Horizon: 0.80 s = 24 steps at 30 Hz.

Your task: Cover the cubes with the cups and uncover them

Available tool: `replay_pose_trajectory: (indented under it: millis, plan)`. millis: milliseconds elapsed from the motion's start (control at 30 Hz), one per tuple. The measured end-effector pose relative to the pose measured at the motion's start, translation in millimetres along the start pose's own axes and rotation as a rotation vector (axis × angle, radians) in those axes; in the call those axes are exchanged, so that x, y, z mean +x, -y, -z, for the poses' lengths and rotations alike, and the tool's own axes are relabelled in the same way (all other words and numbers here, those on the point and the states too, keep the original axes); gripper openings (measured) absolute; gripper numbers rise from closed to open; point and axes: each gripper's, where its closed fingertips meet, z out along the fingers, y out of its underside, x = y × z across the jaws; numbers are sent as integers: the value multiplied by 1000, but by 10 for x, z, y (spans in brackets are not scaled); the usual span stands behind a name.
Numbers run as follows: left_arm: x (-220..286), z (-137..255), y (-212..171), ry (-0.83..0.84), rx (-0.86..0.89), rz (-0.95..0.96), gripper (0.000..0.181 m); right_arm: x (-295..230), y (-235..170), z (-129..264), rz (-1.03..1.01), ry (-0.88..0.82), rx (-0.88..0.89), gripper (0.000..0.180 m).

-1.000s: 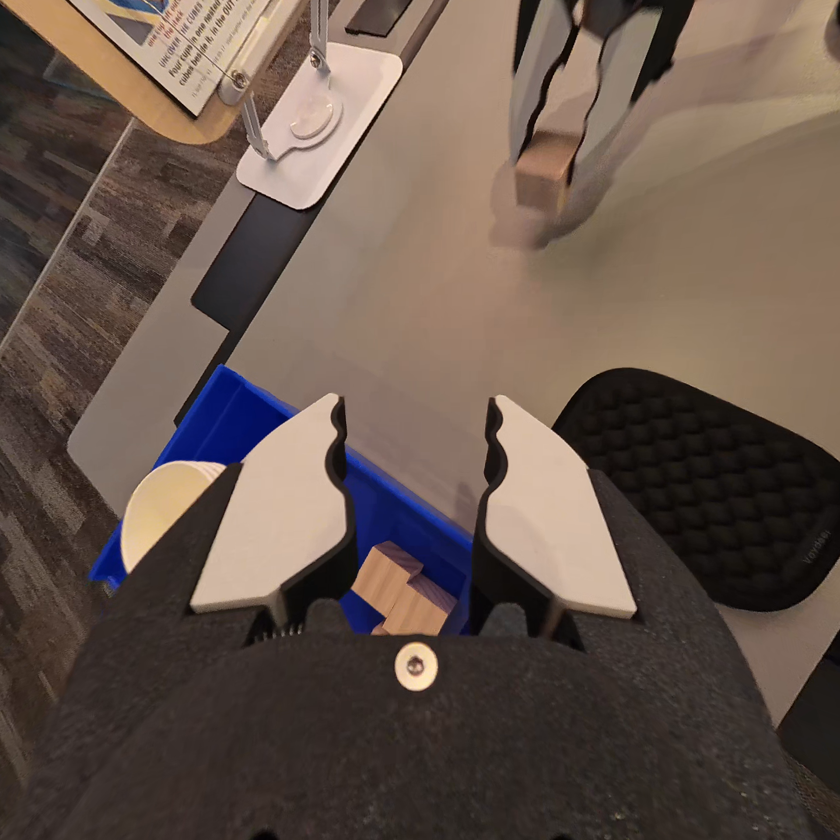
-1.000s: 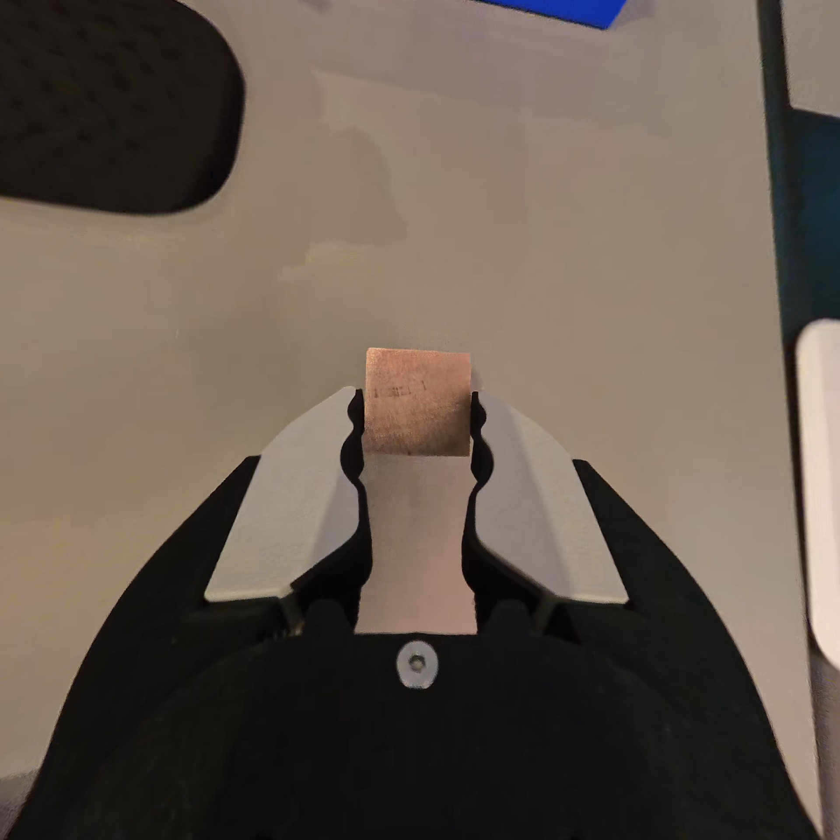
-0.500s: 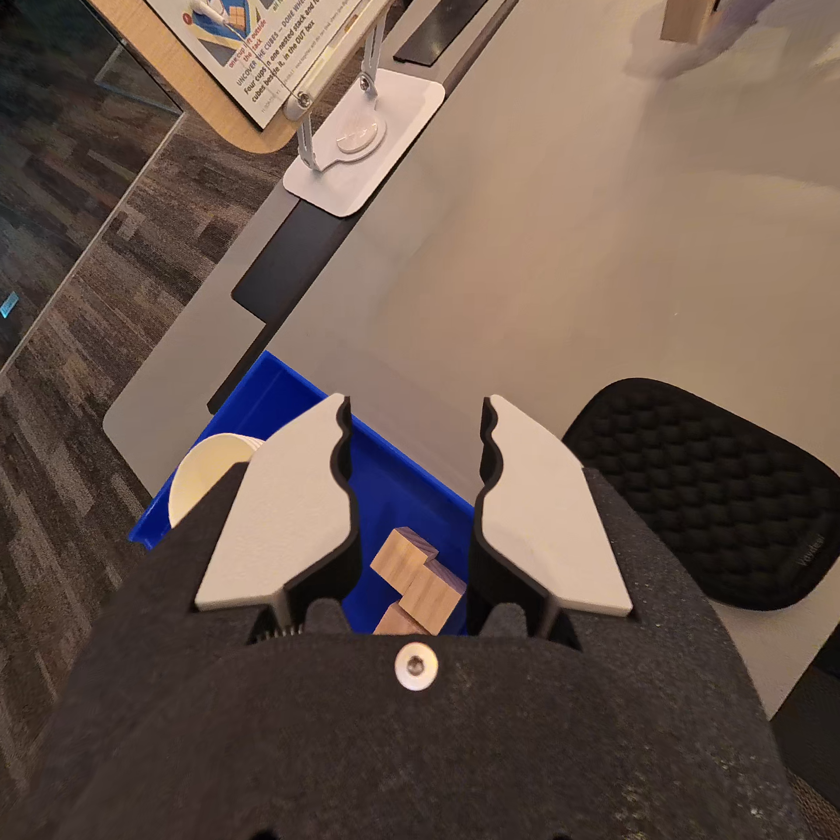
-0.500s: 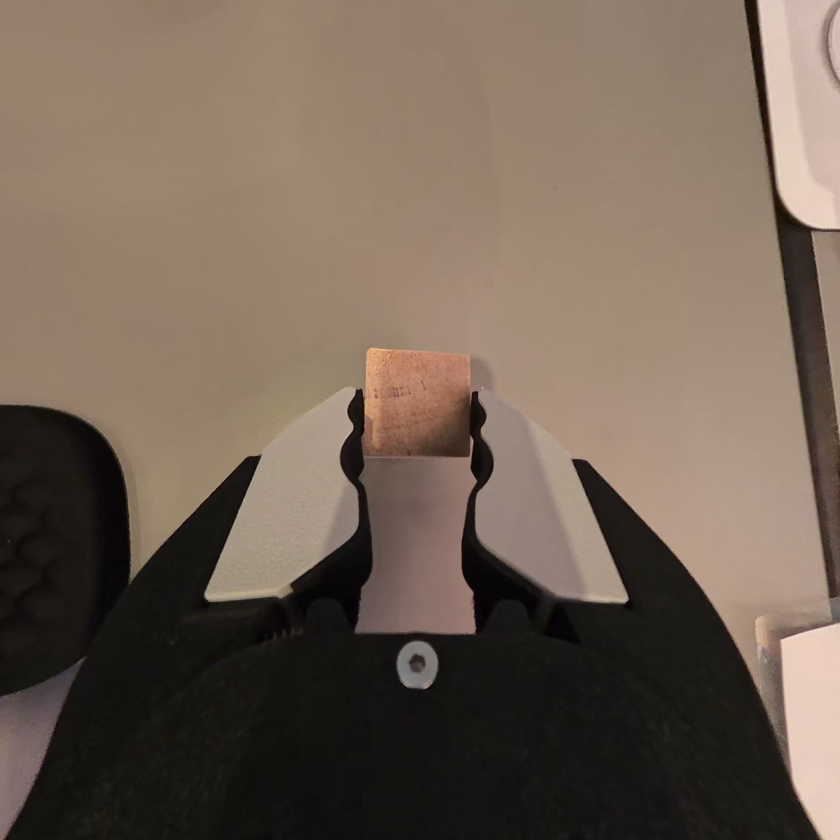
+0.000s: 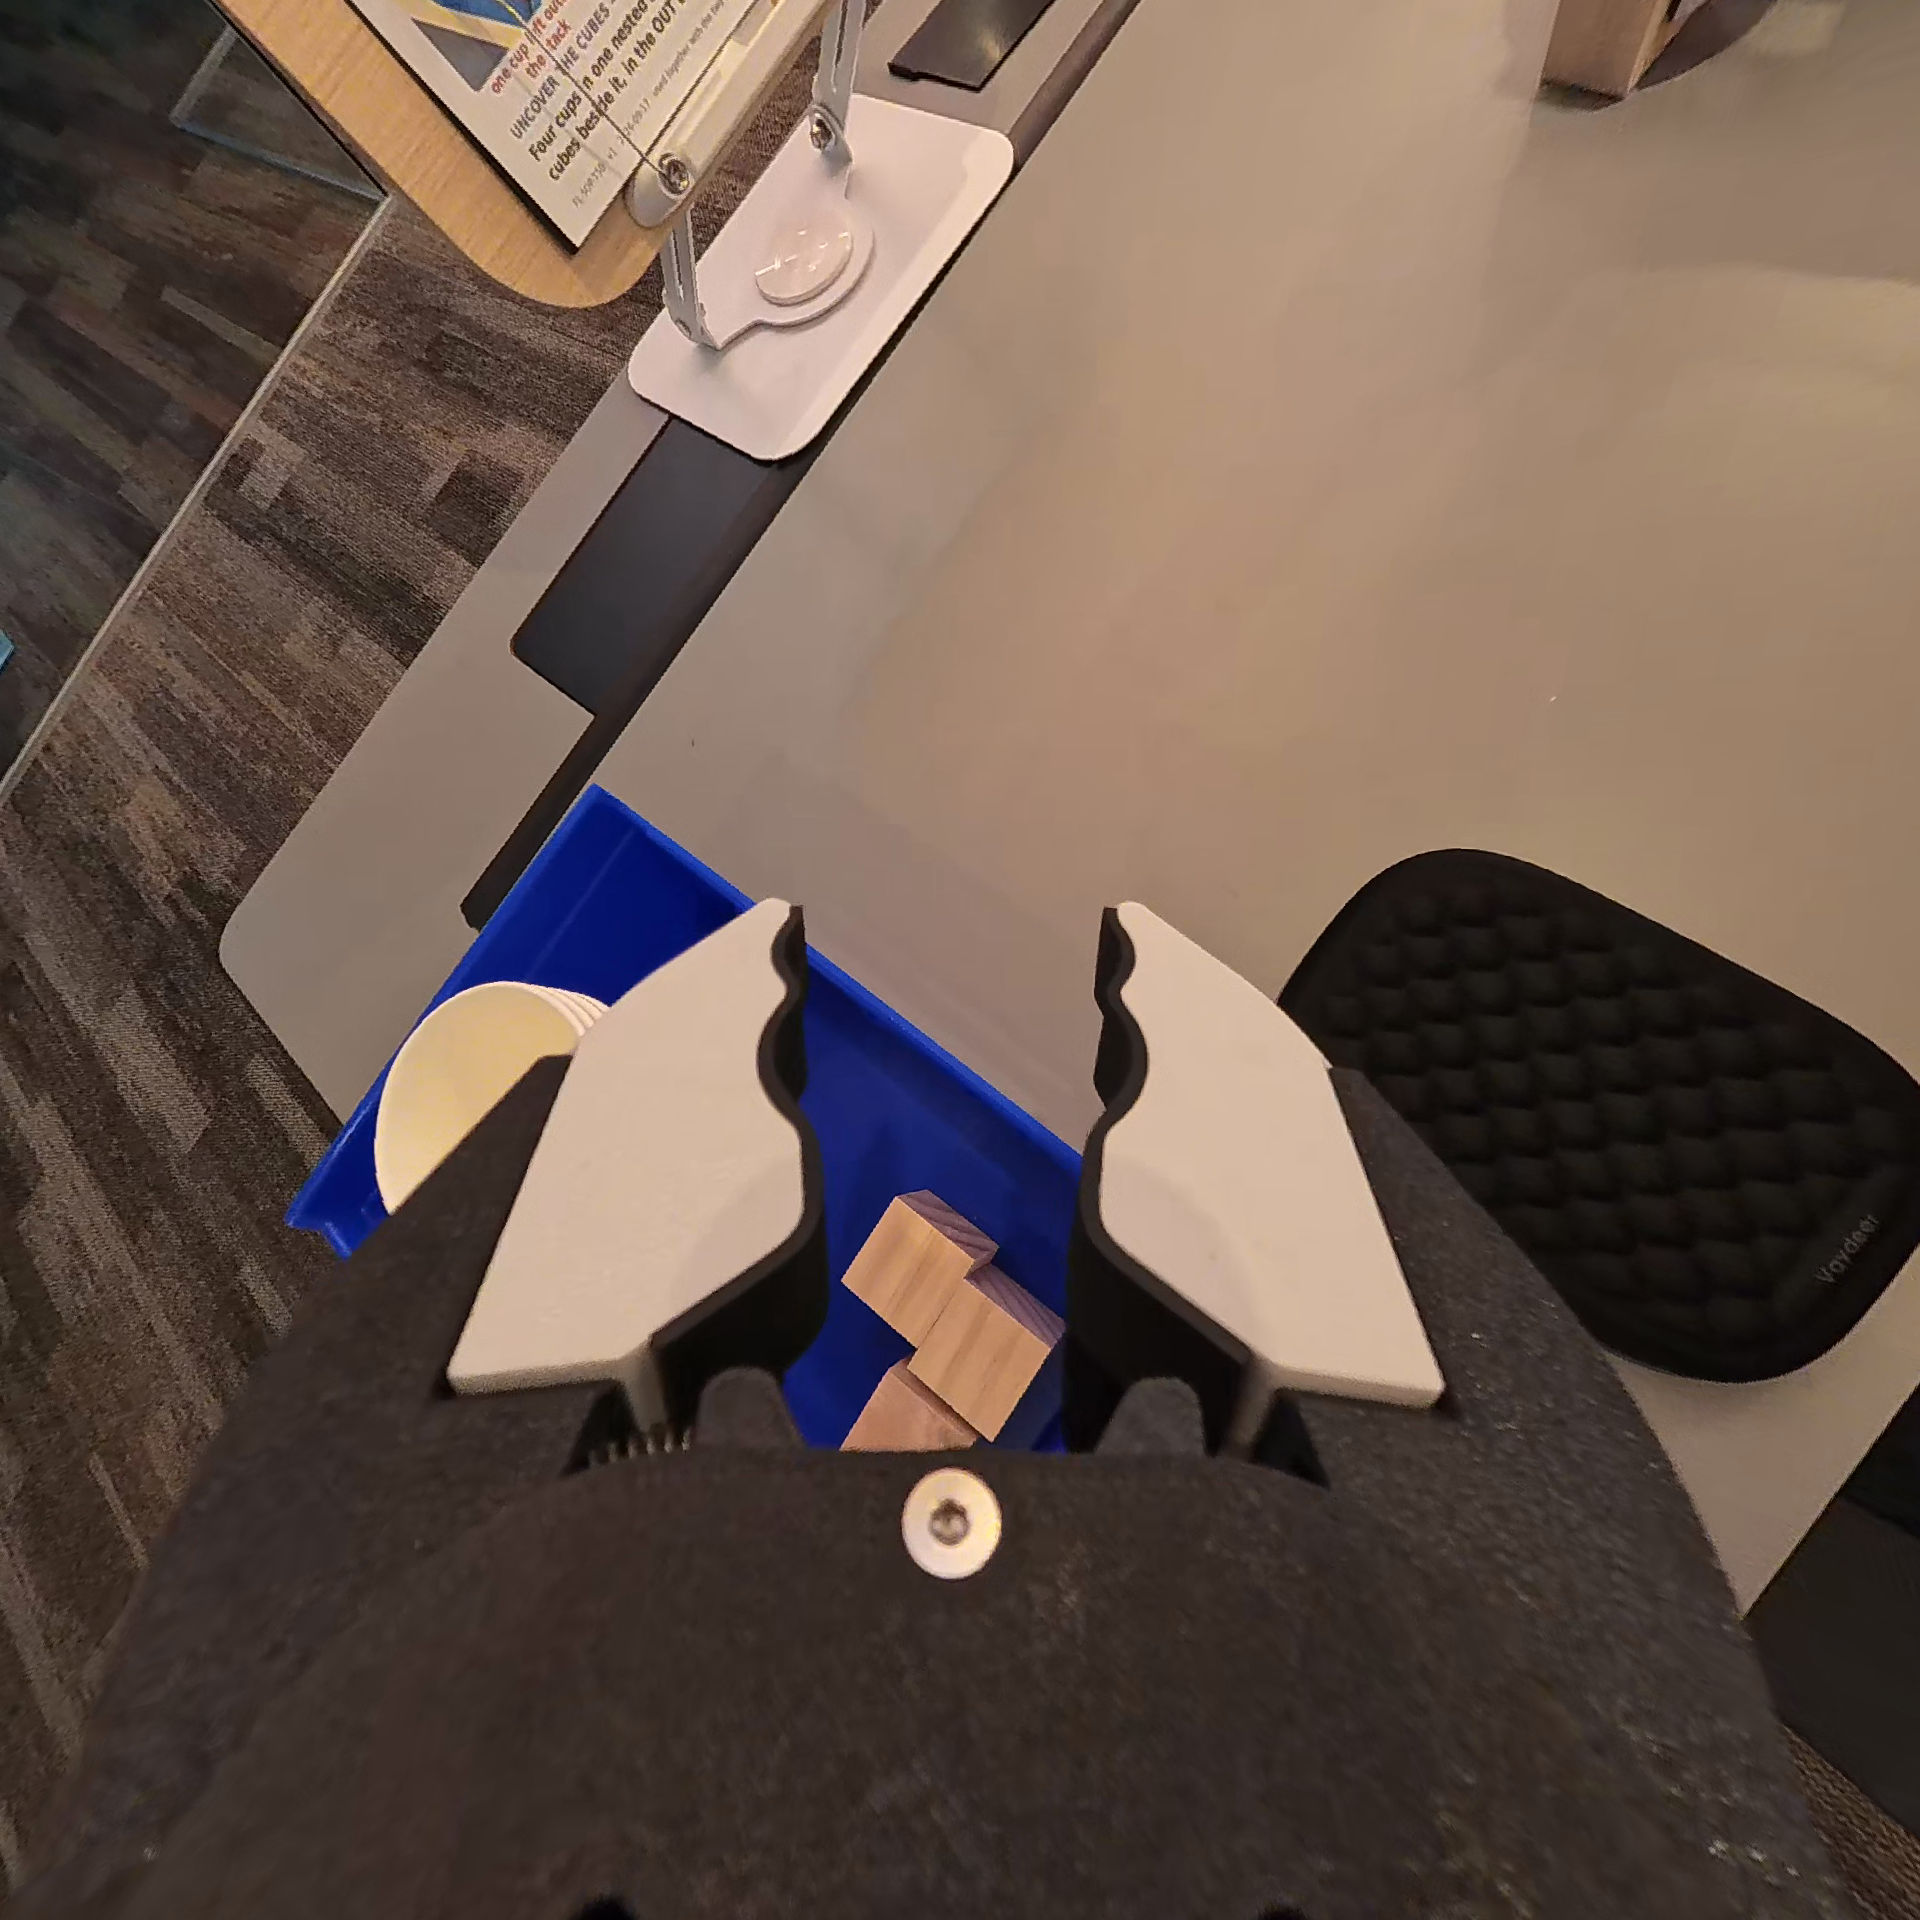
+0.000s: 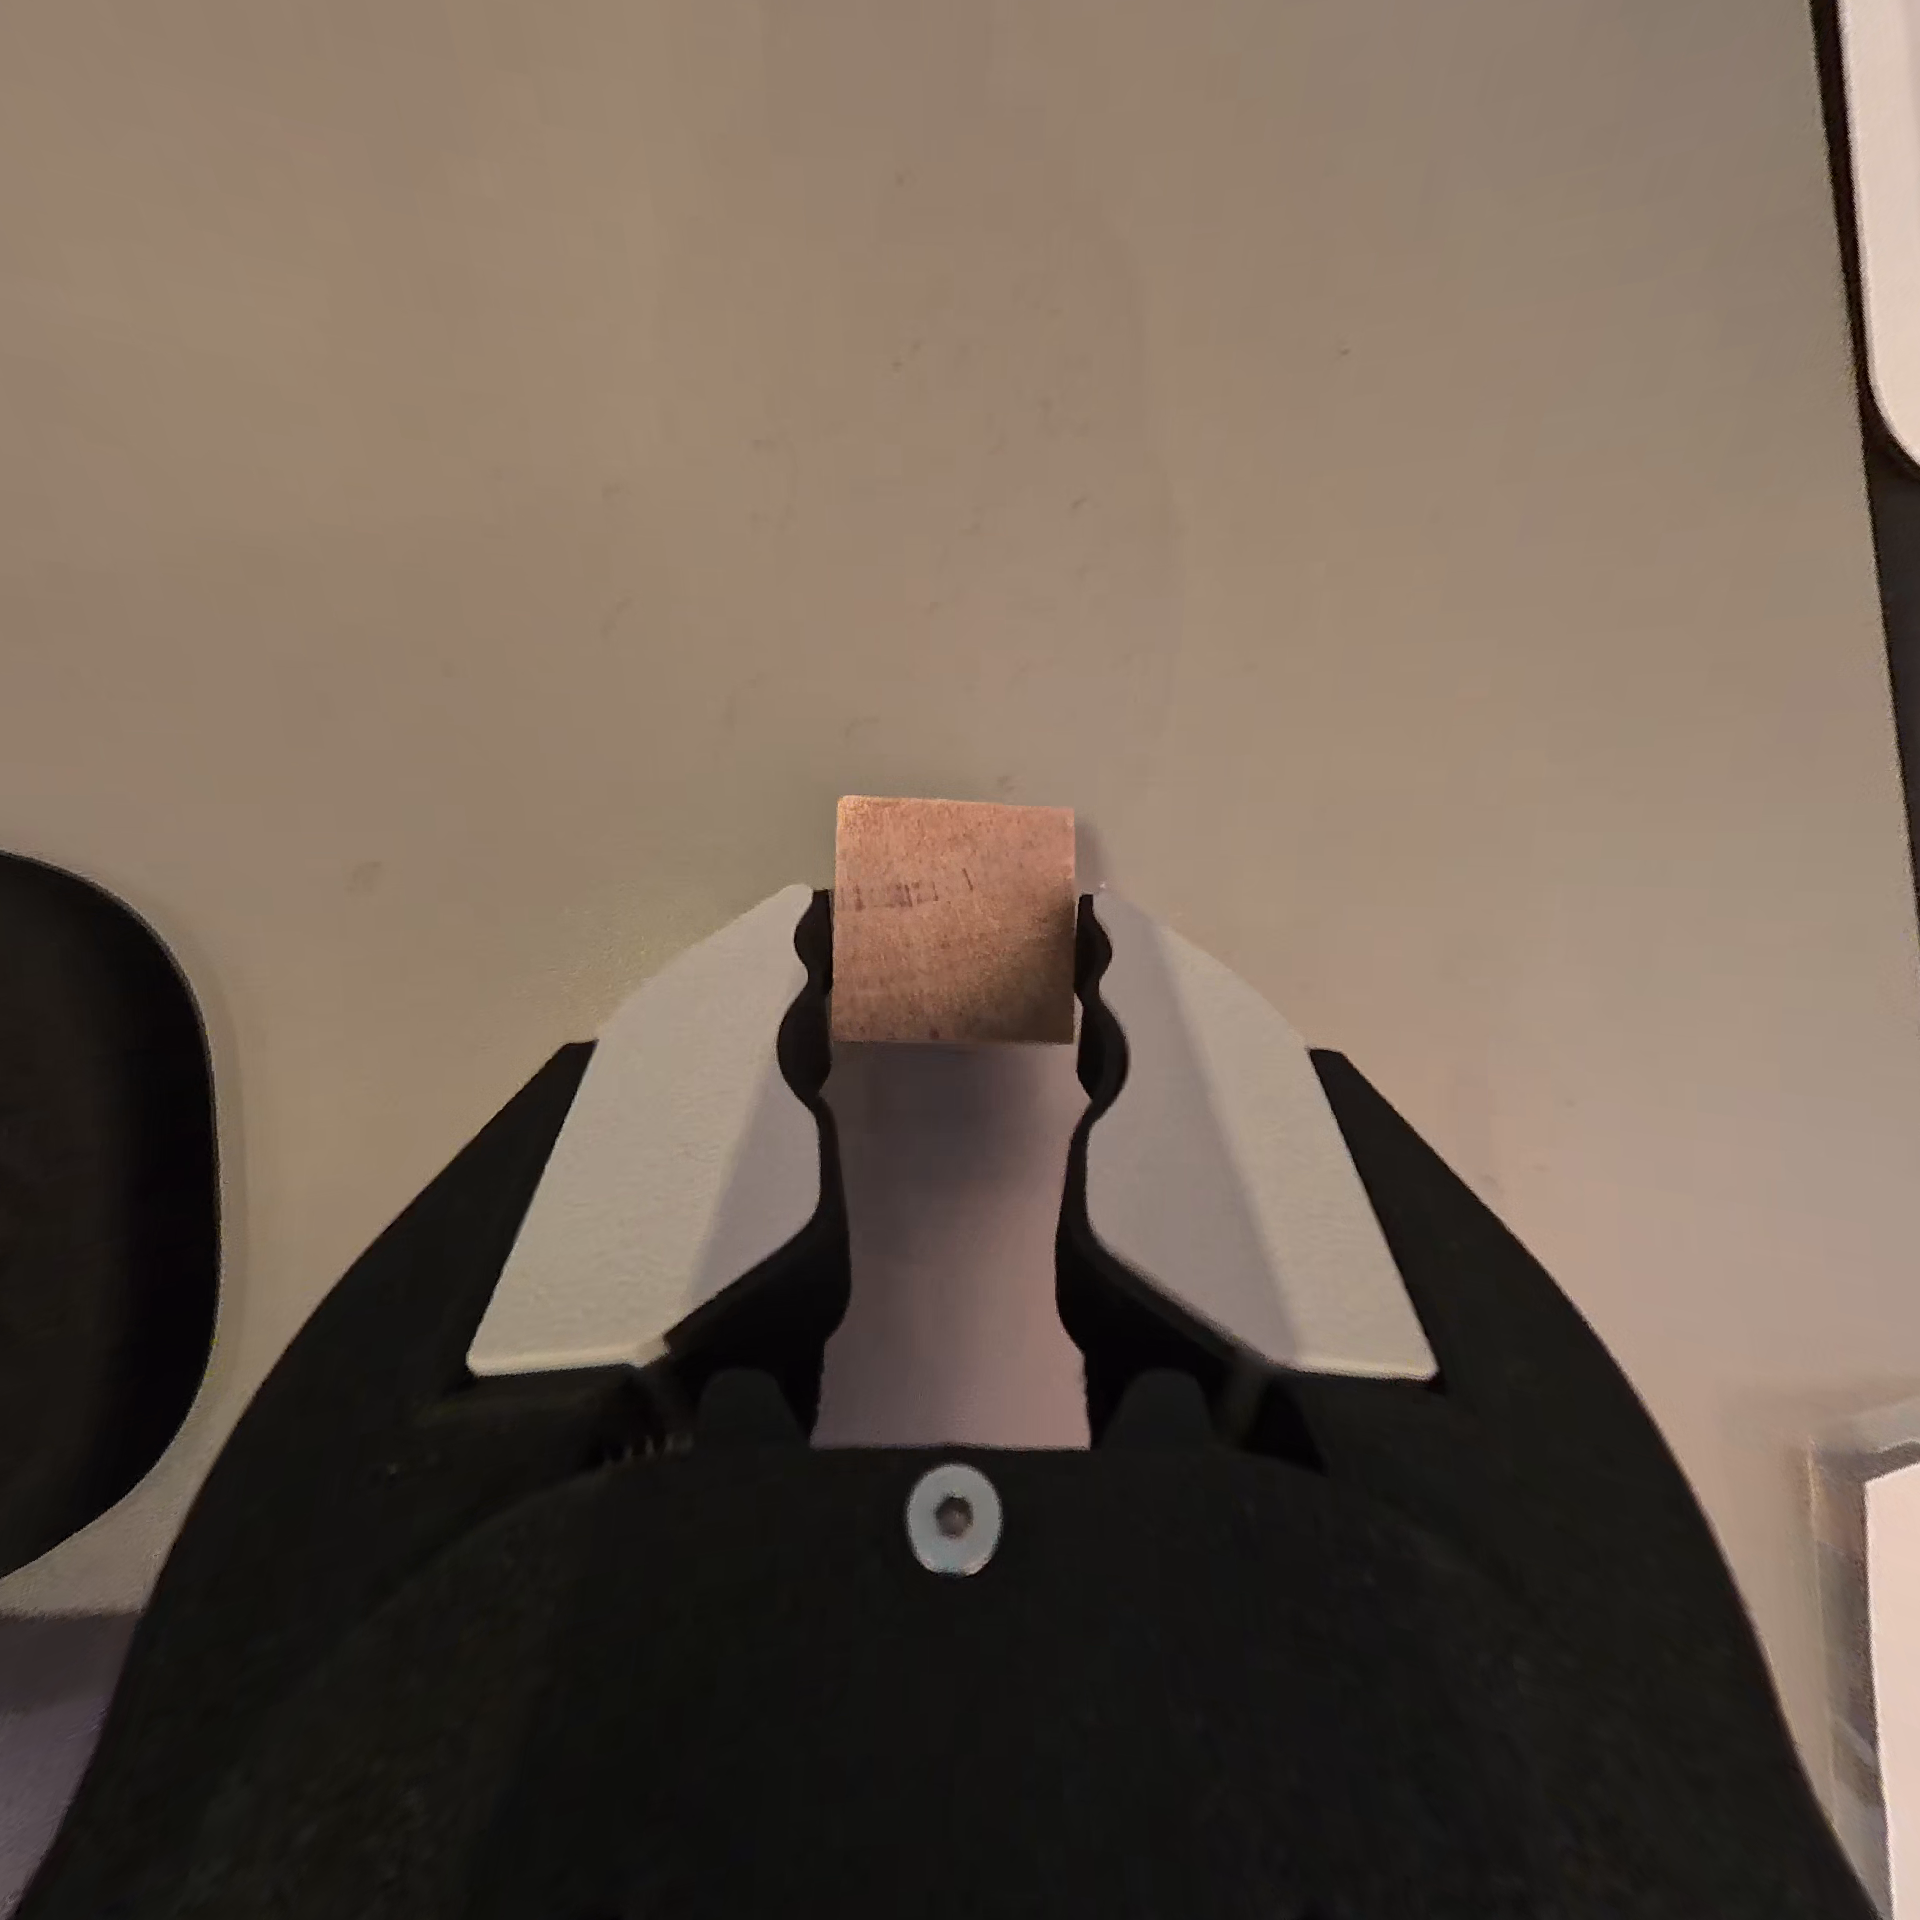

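Note:
My left gripper (image 5: 951, 935) is open and empty, held above a blue bin (image 5: 623, 873) at the table's left edge. In the bin lie wooden cubes (image 5: 920, 1257) and a nested stack of cream paper cups (image 5: 457, 1091) on its side. My right gripper (image 6: 954, 904) is shut on a wooden cube (image 6: 954, 935), held low over the grey table (image 6: 935, 416); I cannot tell if it touches. That cube also shows at the far top right of the left wrist view (image 5: 1595, 52).
A black padded mat (image 5: 1621, 1101) lies right of the bin and shows at the left of the right wrist view (image 6: 94, 1195). A white stand base (image 5: 821, 281) holding a sign stands at the table's far edge. A clear and white object (image 6: 1870, 1558) sits at the lower right.
My right gripper has carried the cube away from the bin and mat, across the table, and brought it lower. My left gripper stays open over the bin, shifted slightly.

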Motion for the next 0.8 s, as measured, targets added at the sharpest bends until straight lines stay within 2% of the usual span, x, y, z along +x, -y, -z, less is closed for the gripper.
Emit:
replay_pose_trajectory:
  millis: [200, 300, 433, 567, 667, 800]
  plan:
    - [-27, 104, 3, 37, 14, 22, 62, -14, 117, 96, -21, -26, 56, 51]
    - [-149, 246, -108, 119, 1, 72, 62, 36, 384, 352, 4, -106, 113, 65]
    - [-411, 311, -726, 283, -173, 234, 59, 213, 953, 898, 46, -308, 242, 70]
    - [-492, 151, -1350, 355, -308, 491, 58, 230, 1506, 1302, 89, -454, 363, 72]
    - [-500, -60, -1545, 351, -326, 677, 56, 186, 1821, 1374, 113, -518, 421, 72]
    - [-498, -301, -1750, 358, -445, 763, 64, 144, 2027, 1240, 139, -548, 429, 72]
